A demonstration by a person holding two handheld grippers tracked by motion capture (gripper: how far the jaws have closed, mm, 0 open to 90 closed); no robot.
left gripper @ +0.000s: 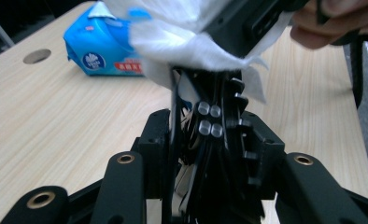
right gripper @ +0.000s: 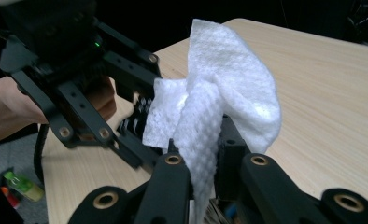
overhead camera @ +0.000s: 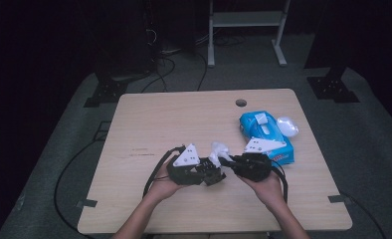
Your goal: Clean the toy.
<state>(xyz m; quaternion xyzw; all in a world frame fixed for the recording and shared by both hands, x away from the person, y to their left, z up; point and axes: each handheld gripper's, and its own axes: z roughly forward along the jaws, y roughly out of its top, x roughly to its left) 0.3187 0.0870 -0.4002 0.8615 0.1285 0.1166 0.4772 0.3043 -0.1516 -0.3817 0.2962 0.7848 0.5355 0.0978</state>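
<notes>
A white tissue (overhead camera: 219, 151) stands up between my two grippers near the table's front middle. My right gripper (overhead camera: 225, 161) points left and is shut on the tissue (right gripper: 219, 98), which bunches up out of its jaws. My left gripper (overhead camera: 216, 175) points right. Its jaws stand close together with their tips under the tissue's lower edge (left gripper: 191, 51), and they look shut on it. In the right gripper view the left gripper (right gripper: 138, 119) meets the tissue's left edge. In the left gripper view the right gripper's body (left gripper: 247, 23) sits just above the tissue.
A blue tissue pack (overhead camera: 266, 137) lies to the right, behind the right hand, with a small white object (overhead camera: 287, 125) beside it. The table (overhead camera: 149, 124) has a round hole (overhead camera: 241, 103) near its far edge. A bottle (right gripper: 21, 186) lies on the floor.
</notes>
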